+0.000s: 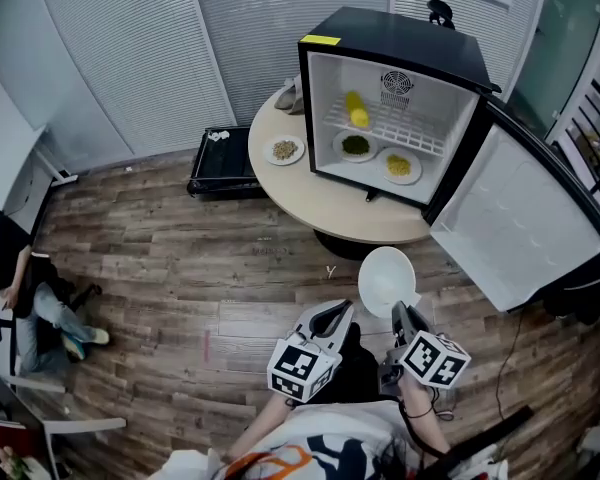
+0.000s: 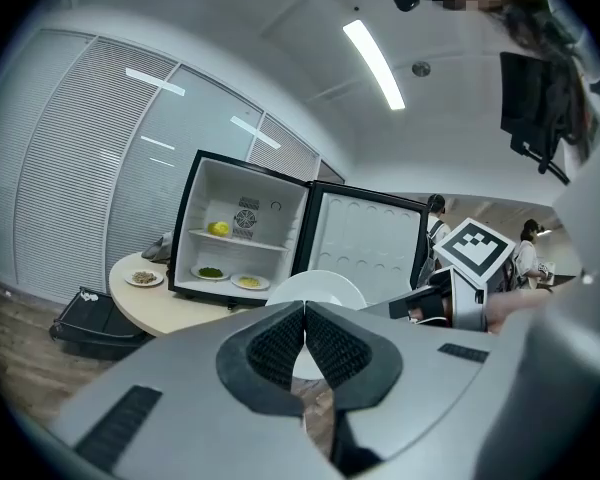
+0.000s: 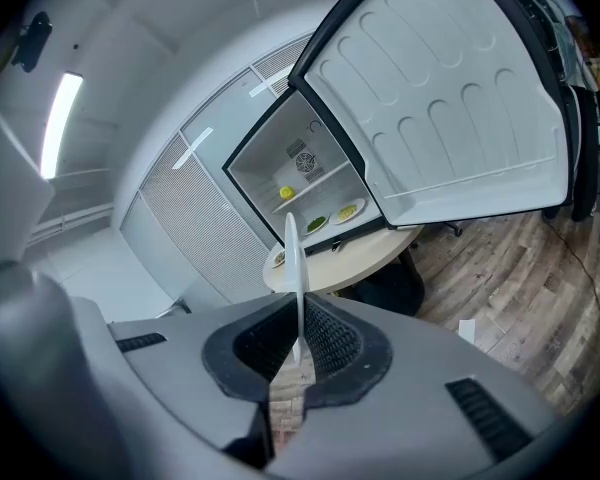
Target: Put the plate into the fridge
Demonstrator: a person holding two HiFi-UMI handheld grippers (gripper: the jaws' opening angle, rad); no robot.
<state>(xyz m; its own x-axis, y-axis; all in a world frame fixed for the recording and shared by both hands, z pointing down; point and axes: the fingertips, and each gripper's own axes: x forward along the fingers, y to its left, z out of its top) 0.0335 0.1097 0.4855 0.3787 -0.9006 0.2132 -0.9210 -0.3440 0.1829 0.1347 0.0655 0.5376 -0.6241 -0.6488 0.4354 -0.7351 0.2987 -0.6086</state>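
Note:
A white empty plate point(image 1: 385, 278) hangs over the wood floor, short of the round table point(image 1: 280, 183). My right gripper point(image 1: 401, 315) is shut on its near rim. In the right gripper view the plate point(image 3: 292, 258) stands edge-on, pinched between the pads. My left gripper point(image 1: 332, 314) is beside it on the left, shut with nothing in it. From the left gripper view its jaws point(image 2: 305, 310) meet in front of the plate point(image 2: 325, 286). The black mini fridge point(image 1: 395, 43) stands open on the table, its white inside facing me.
The fridge door point(image 1: 515, 218) swings out to the right. Inside lie a yellow item point(image 1: 357, 110) on the wire shelf and two food plates point(image 1: 356, 146) below. Another food plate point(image 1: 284, 150) sits on the table. A black case point(image 1: 223, 163) lies on the floor; a person point(image 1: 15, 268) sits far left.

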